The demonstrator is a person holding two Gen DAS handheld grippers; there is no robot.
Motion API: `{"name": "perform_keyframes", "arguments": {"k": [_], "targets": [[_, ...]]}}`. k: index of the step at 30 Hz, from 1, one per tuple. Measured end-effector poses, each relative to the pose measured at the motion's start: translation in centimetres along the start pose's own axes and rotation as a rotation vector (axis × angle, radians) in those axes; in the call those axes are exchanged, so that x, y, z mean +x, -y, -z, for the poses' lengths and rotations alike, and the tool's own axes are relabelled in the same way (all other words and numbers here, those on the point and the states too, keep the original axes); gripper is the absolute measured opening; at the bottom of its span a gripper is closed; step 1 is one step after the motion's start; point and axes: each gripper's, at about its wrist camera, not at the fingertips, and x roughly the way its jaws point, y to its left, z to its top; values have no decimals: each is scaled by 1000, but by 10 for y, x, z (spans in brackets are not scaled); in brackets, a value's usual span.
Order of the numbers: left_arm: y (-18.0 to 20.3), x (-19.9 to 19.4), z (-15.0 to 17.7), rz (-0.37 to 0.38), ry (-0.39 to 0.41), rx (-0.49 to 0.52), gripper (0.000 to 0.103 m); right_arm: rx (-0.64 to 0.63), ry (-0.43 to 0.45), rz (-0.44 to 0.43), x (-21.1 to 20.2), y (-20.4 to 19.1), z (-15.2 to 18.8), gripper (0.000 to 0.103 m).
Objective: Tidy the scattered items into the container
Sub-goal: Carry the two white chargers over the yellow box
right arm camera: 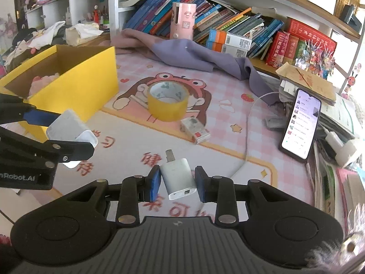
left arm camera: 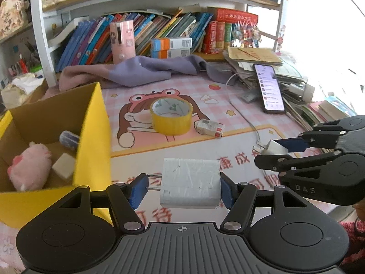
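My left gripper is shut on a big white charger brick, its two prongs pointing left, held above the mat just right of the yellow cardboard box. The right gripper is shut on a small white USB charger, also off the mat. Each gripper shows in the other's view: the right gripper at the right, the left gripper at the left. On the mat lie a yellow tape roll and a small white box with a red label. Inside the yellow box lies a pink plush toy.
A phone leans on a pile of papers at the right, with a white cable running across the mat. A purple cloth lies at the back before shelves of books. A pink canister stands there.
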Motion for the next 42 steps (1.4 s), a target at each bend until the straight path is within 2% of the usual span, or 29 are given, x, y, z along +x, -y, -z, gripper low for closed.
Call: {"name": "perform_keyframes", "arguments": {"k": [5,12,21,28,42], "targets": [[-12,-26,26,8,7,16,64,8,18,22,-17,-31,10,30],[-35,-62,64,8,3,-18,64,11,4,47,-40,-81,34,30],[-49,-100,98,23,-1,24,64,11,0,38,-70,-139,63,30],[-66,-123,120,13,0,2,64,1,9,30,-88,-174,70,30],[-99,-155,147,-27,28,-71,64,-47,-4,-28,-96,-219,71,30]]}}
